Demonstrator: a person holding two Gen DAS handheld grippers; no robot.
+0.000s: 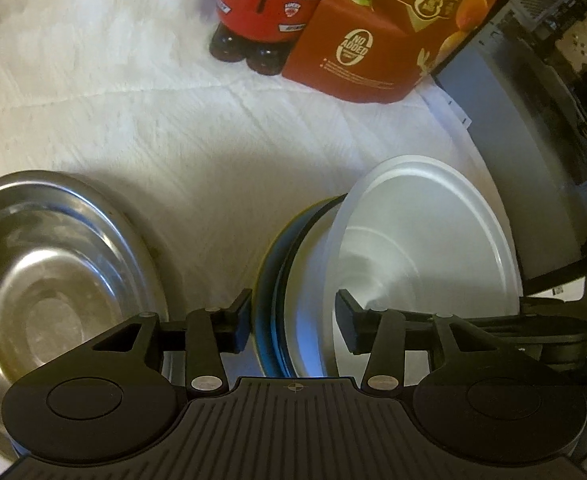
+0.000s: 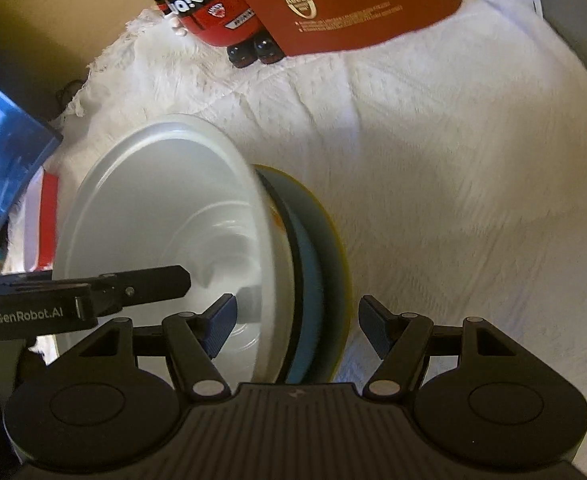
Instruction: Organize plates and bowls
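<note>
Sitting nested in a blue plate [image 2: 313, 248], the white bowl [image 2: 165, 216] has its near rim between both sets of fingers. The right gripper [image 2: 297, 326] straddles bowl wall and plate edge; whether its pads actually press, I cannot tell. The left gripper [image 1: 291, 322] is released, jaws wide, likely having let go. Left of its fingers lies a steel bowl [image 1: 53, 272]; beyond stand a red carton [image 1: 373, 40] and toy figure [image 1: 261, 4].

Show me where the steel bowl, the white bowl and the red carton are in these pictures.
steel bowl [image 1: 53, 280], left wrist view, on its shiny inner wall.
white bowl [image 2: 165, 208], right wrist view, on its inner wall.
red carton [image 1: 357, 48], left wrist view, on its front face near the round print.
</note>
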